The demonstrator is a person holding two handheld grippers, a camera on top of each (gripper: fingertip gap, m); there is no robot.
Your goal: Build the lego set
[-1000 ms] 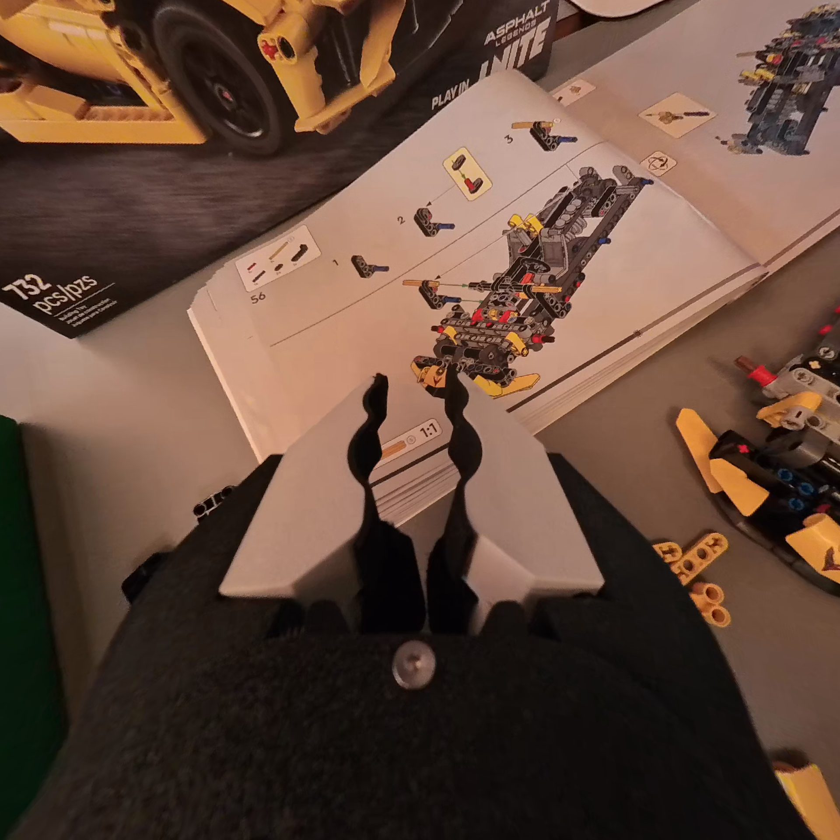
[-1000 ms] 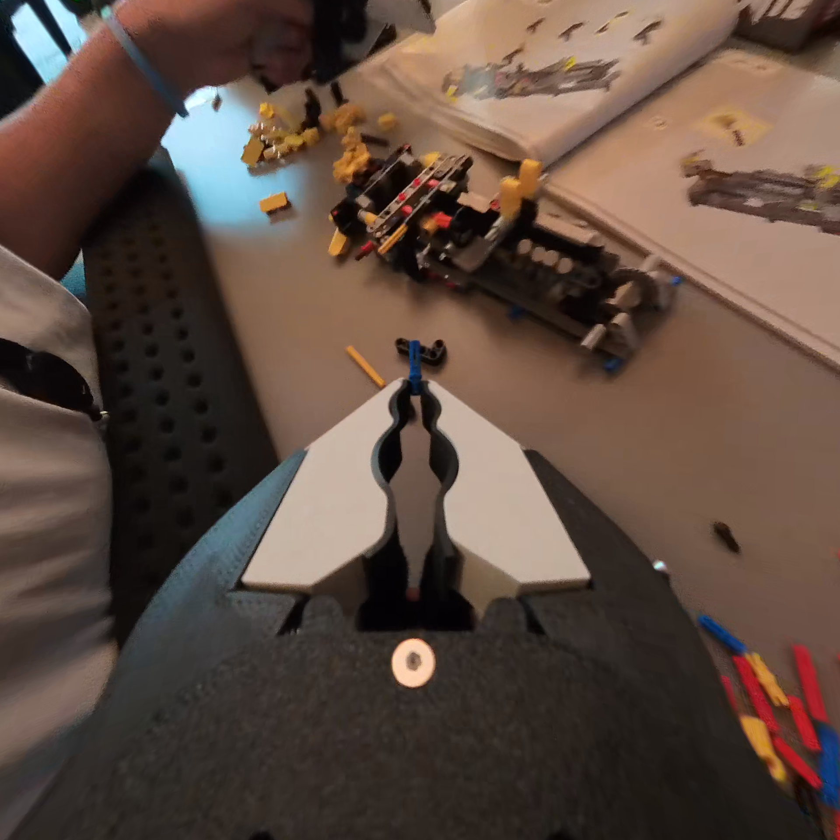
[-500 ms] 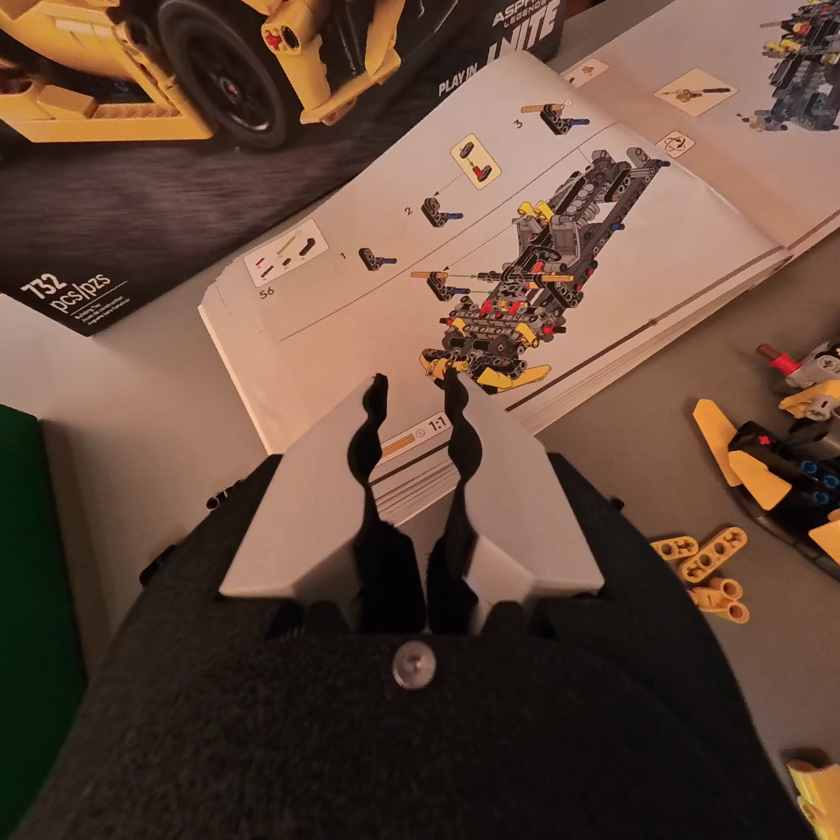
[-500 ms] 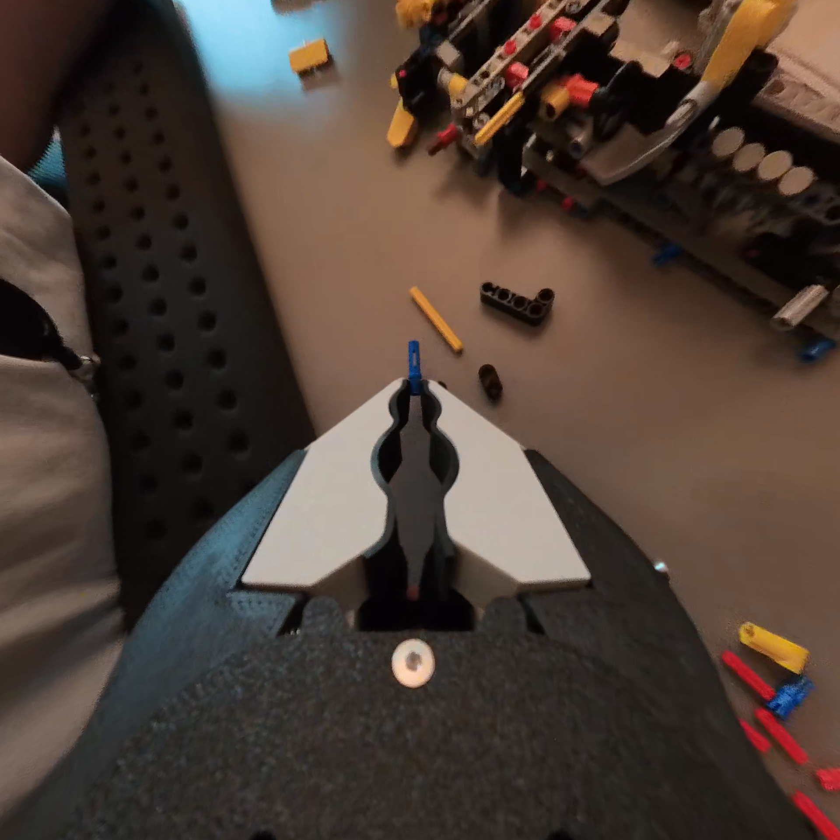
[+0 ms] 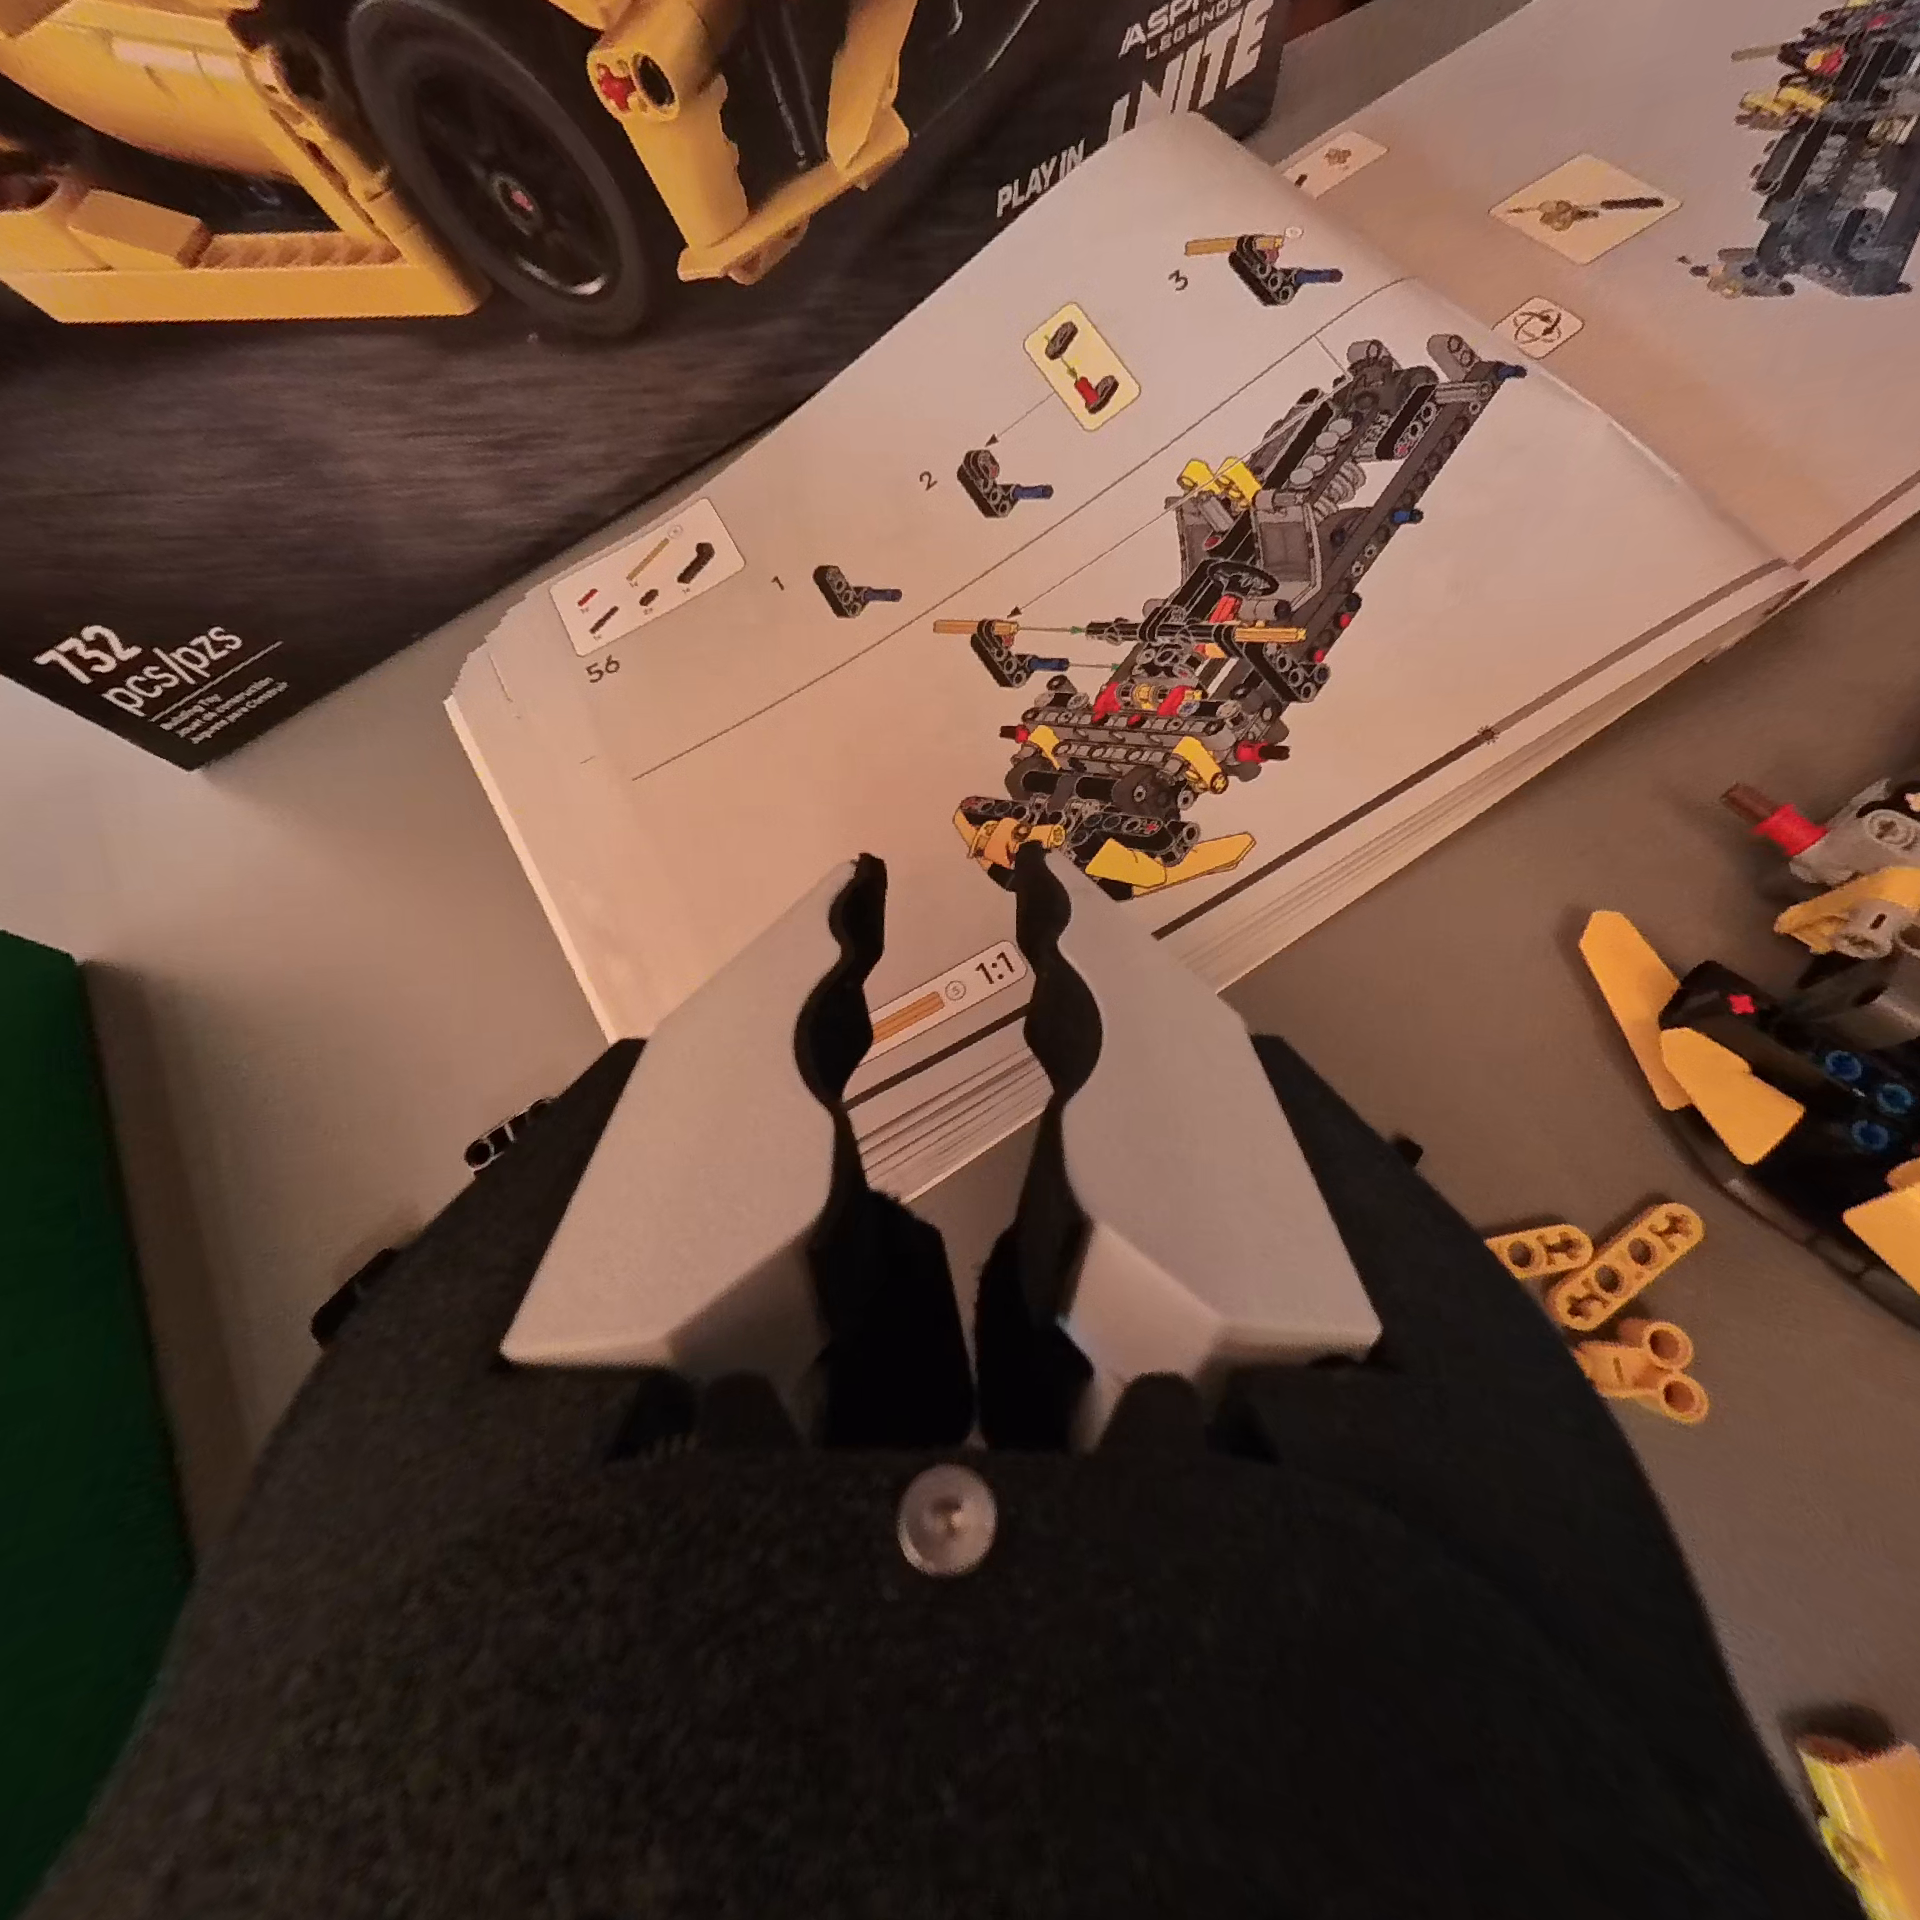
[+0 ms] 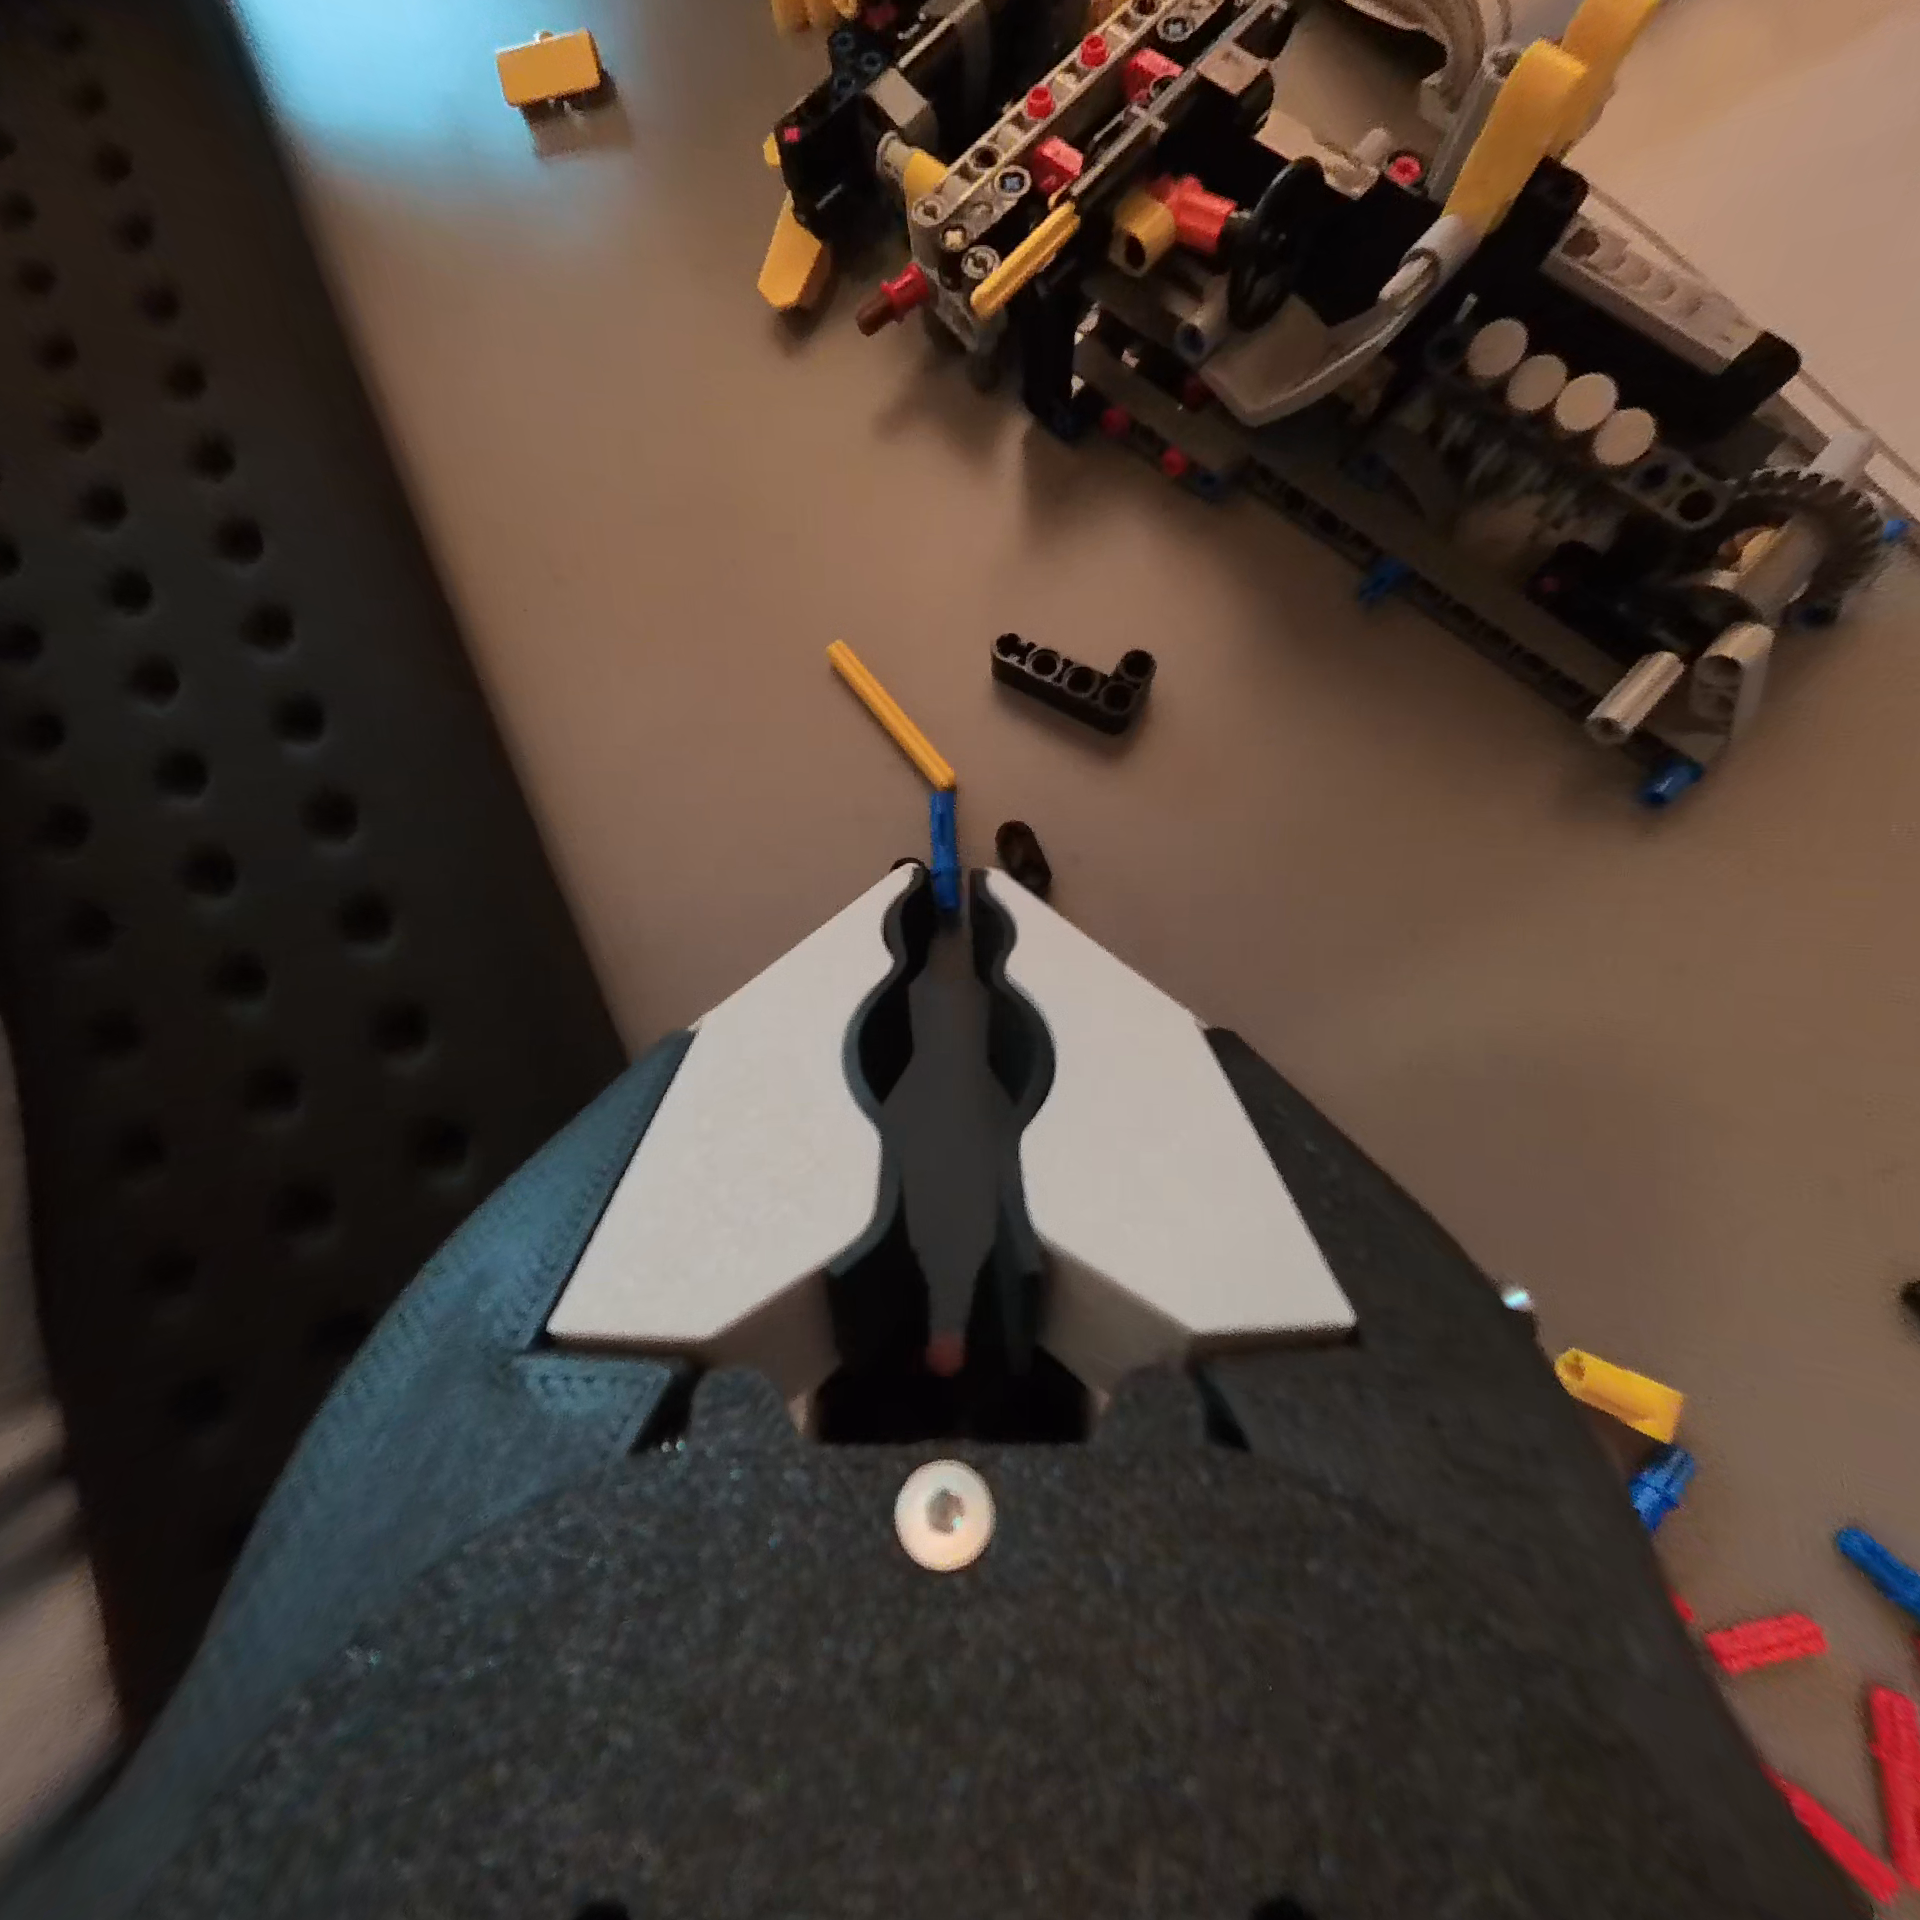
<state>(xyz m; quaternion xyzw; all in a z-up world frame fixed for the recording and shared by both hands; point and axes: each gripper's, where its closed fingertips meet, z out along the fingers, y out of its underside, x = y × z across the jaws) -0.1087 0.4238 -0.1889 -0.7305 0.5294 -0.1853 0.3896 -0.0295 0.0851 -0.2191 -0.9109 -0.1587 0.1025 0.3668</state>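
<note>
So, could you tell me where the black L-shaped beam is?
In the right wrist view, the black L-shaped beam lies on the table, right of the yellow axle, before the chassis.

Matt grainy black plastic body and smooth grey fingers [image 6: 727, 1164] on right gripper [image 6: 943, 883], glossy blue plastic pin [image 6: 942, 844], smooth matt tabletop [image 6: 1299, 1018], matt paper instruction booklet [image 5: 790, 831], glossy printed cardboard box [image 5: 364, 436].

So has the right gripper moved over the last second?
Yes. The right gripper, shut on the blue pin, has closed in on the table: the black L-beam now looks nearer and larger.
</note>
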